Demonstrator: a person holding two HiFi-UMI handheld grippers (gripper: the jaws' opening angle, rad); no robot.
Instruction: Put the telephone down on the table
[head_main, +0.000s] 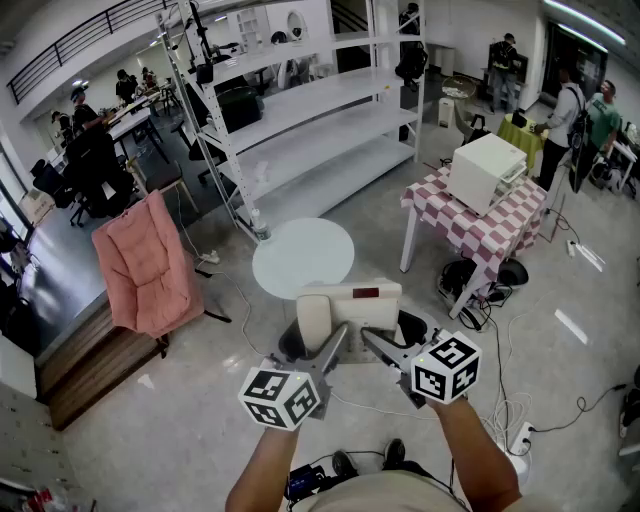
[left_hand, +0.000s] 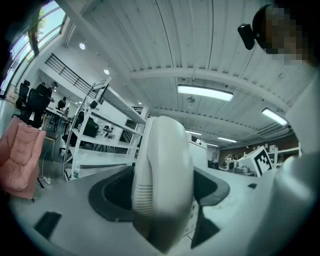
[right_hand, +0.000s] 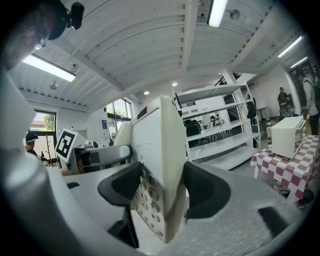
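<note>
- Between the two grippers, on the near side of the round table (head_main: 303, 257): one telephone (head_main: 350, 312), cream-white, held clear of the tabletop. In the head view its far edge meets the table's near rim. How high it hangs I cannot tell.
- Left gripper (left_hand: 161, 192): jaws spread wide and closed on the telephone's handset (left_hand: 162, 170). A dark pad sits against each side of it. The handset stands on edge between the pads, its ribbed end nearest.
- Right gripper (right_hand: 159, 187): jaws fairly wide, clamped on the telephone's body. One pad lies over the keypad (right_hand: 147, 200) and the other against the plain back face. The body stands on edge in this grip.
- Marker cubes: one on the left tool (head_main: 280, 397) and one on the right tool (head_main: 446, 367), both close to the person's forearms at the bottom of the head view.
- Round table: white top, bare where it shows, standing on the grey floor.
- Shelving unit (head_main: 300, 130): white, several tiers, behind the round table.
- Pink cushion (head_main: 145, 265): draped over a seat, to the left of the table.
- Checked cloth (head_main: 480, 228): red and white, on a table to the right, with a white box (head_main: 487, 172) on top.
</note>
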